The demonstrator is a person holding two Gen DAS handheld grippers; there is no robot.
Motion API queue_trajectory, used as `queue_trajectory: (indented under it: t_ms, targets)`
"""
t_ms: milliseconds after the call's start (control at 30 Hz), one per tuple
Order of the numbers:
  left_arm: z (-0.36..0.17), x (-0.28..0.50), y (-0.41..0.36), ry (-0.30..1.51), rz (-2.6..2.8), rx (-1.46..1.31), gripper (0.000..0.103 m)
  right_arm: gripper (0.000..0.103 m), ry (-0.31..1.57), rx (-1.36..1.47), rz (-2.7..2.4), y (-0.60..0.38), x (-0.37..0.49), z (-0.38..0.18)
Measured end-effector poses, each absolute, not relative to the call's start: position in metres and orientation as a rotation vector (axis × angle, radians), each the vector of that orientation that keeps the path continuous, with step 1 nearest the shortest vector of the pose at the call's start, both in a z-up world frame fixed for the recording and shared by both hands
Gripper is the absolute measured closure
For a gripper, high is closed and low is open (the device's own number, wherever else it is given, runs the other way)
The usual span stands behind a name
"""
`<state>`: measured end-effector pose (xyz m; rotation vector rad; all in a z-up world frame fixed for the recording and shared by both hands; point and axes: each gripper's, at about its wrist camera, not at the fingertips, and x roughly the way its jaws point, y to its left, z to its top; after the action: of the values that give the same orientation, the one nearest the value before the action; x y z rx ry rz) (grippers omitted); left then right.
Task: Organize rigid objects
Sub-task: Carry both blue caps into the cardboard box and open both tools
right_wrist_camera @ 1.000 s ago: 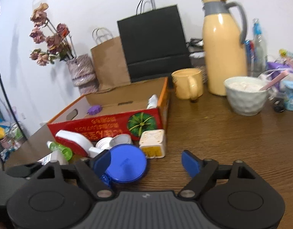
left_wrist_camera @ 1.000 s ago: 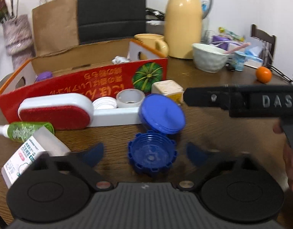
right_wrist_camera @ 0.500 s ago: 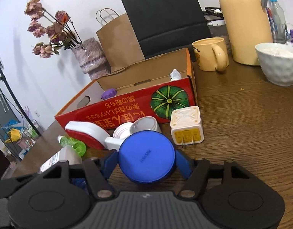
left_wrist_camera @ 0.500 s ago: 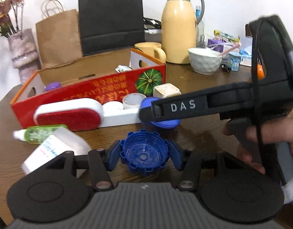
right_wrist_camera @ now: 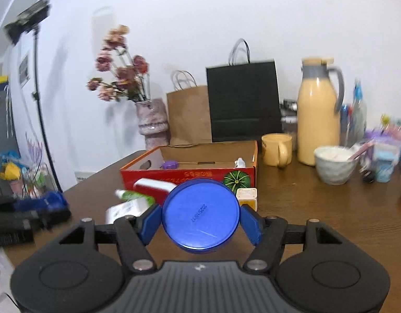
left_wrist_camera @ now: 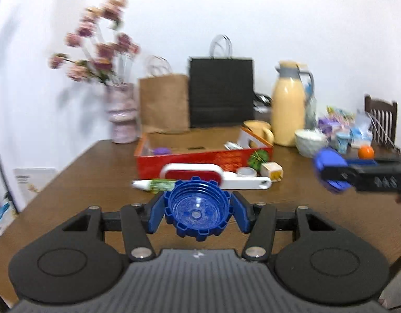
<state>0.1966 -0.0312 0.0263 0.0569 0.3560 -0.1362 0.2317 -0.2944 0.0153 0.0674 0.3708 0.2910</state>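
My left gripper is shut on a ridged blue screw cap, its hollow side facing me, held above the table. My right gripper is shut on a smooth round blue lid, also lifted; it shows from the side in the left wrist view. The open red cardboard box stands ahead on the brown table, with a purple cap and a small white bottle inside.
In front of the box lie a red-and-white lint brush, a green tube, a tape roll, a white plug cube and a white carton. Behind stand a vase, paper bags, a yellow mug, a thermos, a bowl and an orange.
Both grippers closed on their blue lids and have lifted them up and back from the table. The view now looks across the whole table from higher up.
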Motion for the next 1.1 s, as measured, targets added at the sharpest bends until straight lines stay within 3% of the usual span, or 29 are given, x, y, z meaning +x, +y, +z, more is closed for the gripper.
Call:
queue_trajectory:
  t_ms: [333,533,1100]
  targets:
    - [0.031,0.064,-0.002,0.259,-0.024,0.054,0.048,0.038,0.293,0.027,0.32,-0.261,0.089,0.019]
    - [0.042,0.037,0.0,0.254,-0.061,-0.002,0.048,0.038,0.265,0.051,0.31,-0.256,0.041,0.021]
    - [0.043,0.049,-0.001,0.207,-0.023,-0.013,0.048,0.038,0.227,0.045,0.281,-0.258,0.058,0.023]
